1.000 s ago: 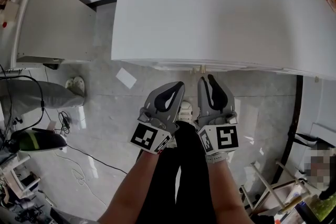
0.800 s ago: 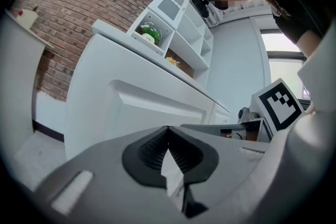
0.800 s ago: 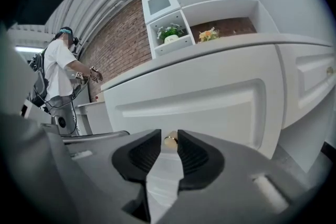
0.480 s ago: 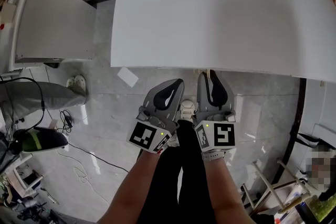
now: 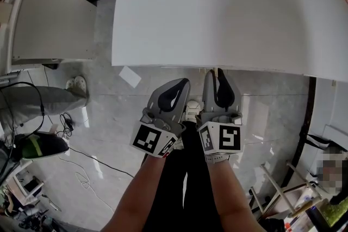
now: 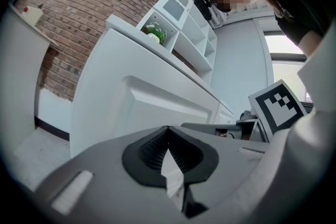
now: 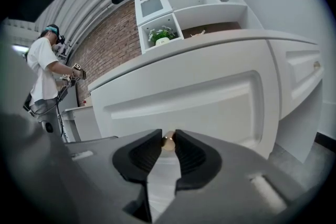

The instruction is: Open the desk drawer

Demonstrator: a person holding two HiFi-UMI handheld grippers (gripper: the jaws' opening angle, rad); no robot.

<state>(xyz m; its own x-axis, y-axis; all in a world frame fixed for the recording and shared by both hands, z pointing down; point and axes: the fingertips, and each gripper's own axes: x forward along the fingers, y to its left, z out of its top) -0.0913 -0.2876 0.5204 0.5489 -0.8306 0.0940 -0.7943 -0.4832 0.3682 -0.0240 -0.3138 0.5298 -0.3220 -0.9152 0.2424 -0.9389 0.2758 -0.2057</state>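
The white desk [image 5: 228,8] fills the top of the head view, and both grippers sit just under its front edge. In the right gripper view the panelled drawer front [image 7: 184,102] faces me with its small brass knob [image 7: 168,142] pinched between the jaw tips. My right gripper [image 5: 218,70] is shut on that knob at the desk edge. My left gripper [image 5: 184,83] hangs beside it, a little further back, shut with nothing between its jaws. The left gripper view shows the same drawer front [image 6: 157,113] from the side.
A white cabinet [image 5: 49,19] stands to the left of the desk. A sheet of paper [image 5: 130,76], cables [image 5: 81,165] and someone's leg and shoe [image 5: 49,98] are on the floor at left. A black desk leg [image 5: 304,127] runs down the right. Another person [image 7: 44,71] stands beyond.
My right gripper has moved forward to the desk edge and now holds the knob. The left gripper stayed close beside it, still shut.
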